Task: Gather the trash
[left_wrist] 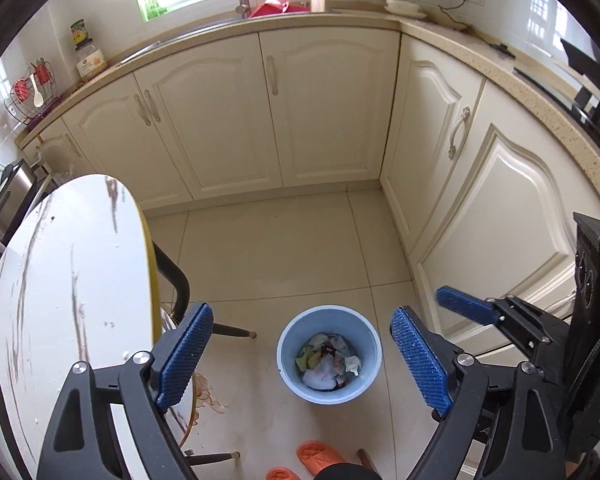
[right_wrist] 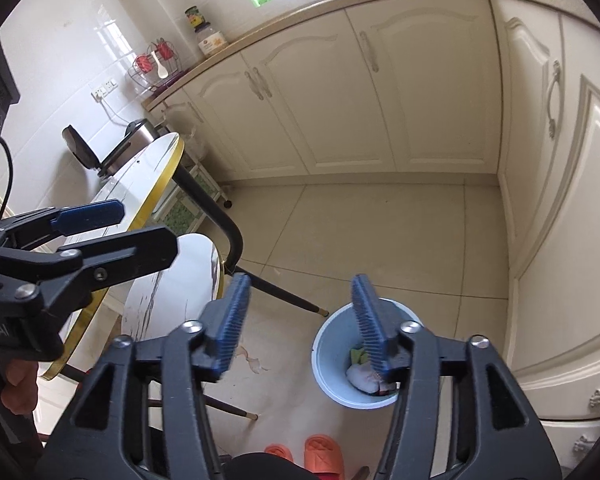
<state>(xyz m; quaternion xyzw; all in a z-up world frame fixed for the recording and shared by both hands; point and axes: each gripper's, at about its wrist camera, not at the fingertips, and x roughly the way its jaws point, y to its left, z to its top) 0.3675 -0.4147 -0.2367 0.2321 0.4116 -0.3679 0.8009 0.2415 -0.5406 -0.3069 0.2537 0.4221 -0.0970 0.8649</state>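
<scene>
A light blue bin (left_wrist: 291, 354) stands on the tiled floor and holds crumpled paper and wrappers (left_wrist: 328, 364). My left gripper (left_wrist: 302, 312) hangs high above it, open, with nothing between its blue pads. In the right wrist view the same bin (right_wrist: 332, 354) sits below my right gripper (right_wrist: 300, 280), which is also open and empty. Its right finger covers part of the trash (right_wrist: 360, 374). Each gripper shows in the other's view: the right gripper's pad (left_wrist: 464, 312) at the right edge, the left gripper's pad (right_wrist: 88, 214) at the left.
A round white table (left_wrist: 60, 280) with a yellow rim and black legs stands to the left, a white stool (right_wrist: 172, 280) beside it. Peel scraps (left_wrist: 210, 396) lie on the floor near it. Cream cabinets (left_wrist: 320, 112) close the back and right. Orange slippers (left_wrist: 316, 456) are at the bottom.
</scene>
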